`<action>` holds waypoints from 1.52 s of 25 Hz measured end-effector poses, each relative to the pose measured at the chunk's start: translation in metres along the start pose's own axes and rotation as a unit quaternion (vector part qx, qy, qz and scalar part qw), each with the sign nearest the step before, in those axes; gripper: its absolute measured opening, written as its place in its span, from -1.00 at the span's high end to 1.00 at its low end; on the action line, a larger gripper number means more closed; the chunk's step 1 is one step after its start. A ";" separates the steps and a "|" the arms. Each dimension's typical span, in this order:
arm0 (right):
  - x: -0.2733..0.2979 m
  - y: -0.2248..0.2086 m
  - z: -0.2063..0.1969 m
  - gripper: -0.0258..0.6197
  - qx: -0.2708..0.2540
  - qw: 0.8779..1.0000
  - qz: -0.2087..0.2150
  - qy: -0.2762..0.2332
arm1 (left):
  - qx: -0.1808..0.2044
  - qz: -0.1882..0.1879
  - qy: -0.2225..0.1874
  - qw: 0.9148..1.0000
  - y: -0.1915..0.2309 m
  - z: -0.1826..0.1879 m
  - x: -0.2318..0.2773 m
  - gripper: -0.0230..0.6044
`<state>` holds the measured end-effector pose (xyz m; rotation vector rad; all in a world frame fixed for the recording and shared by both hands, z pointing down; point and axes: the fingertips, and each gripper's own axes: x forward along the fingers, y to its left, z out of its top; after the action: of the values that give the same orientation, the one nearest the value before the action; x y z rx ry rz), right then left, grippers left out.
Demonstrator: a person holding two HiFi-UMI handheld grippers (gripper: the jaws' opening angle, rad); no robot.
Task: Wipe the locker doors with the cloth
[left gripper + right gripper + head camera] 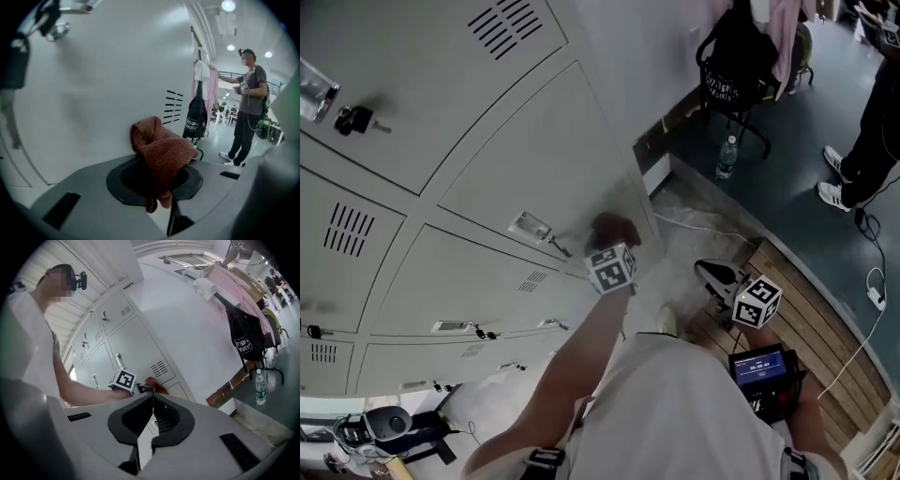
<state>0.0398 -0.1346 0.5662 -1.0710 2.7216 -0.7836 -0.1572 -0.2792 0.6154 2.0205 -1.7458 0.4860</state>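
Left tongs point(613, 242): clenched on the cloth point(164, 151), pressing it against a locker door point(534, 159) beside the latch point(530, 226).
Right tongs point(152, 398): squeezed together, empty, held aside.
Progress: apparently mid-wipe; other doors likely remain.

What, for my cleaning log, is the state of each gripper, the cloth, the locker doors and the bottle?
Left gripper: shut on the cloth.
Cloth: bunched, against a locker door.
Right gripper: shut, empty.
Locker doors: closed.
Bottle: upright on the floor.
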 end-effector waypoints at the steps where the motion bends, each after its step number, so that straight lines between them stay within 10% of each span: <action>1: -0.001 -0.003 0.001 0.86 0.002 1.000 -0.005 -0.003 | 0.001 -0.010 0.001 1.000 -0.010 0.004 0.008 0.68; 11: -0.014 -0.022 0.012 0.87 0.010 0.999 -0.035 -0.022 | 0.057 -0.114 -0.060 0.990 -0.115 0.086 0.053 0.68; 17: -0.006 -0.016 0.009 0.87 0.010 1.000 -0.010 -0.008 | -0.052 -0.064 -0.058 0.995 -0.056 0.066 0.007 0.68; 27: 0.023 0.019 -0.013 0.86 0.003 0.997 0.064 0.041 | -0.082 0.044 -0.060 0.994 0.061 0.007 -0.080 0.68; 32: 0.031 0.035 -0.017 0.87 -0.003 0.995 0.086 0.050 | -0.012 0.094 -0.100 0.990 0.103 0.019 -0.135 0.68; 38: 0.021 0.031 -0.021 0.87 0.007 0.997 0.069 0.044 | 0.071 0.057 -0.088 0.992 0.095 0.050 -0.142 0.68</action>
<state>-0.0008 -0.1200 0.5703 -0.8526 2.8213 -0.8466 -0.2728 -0.1977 0.5069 2.1245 -1.9926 0.4926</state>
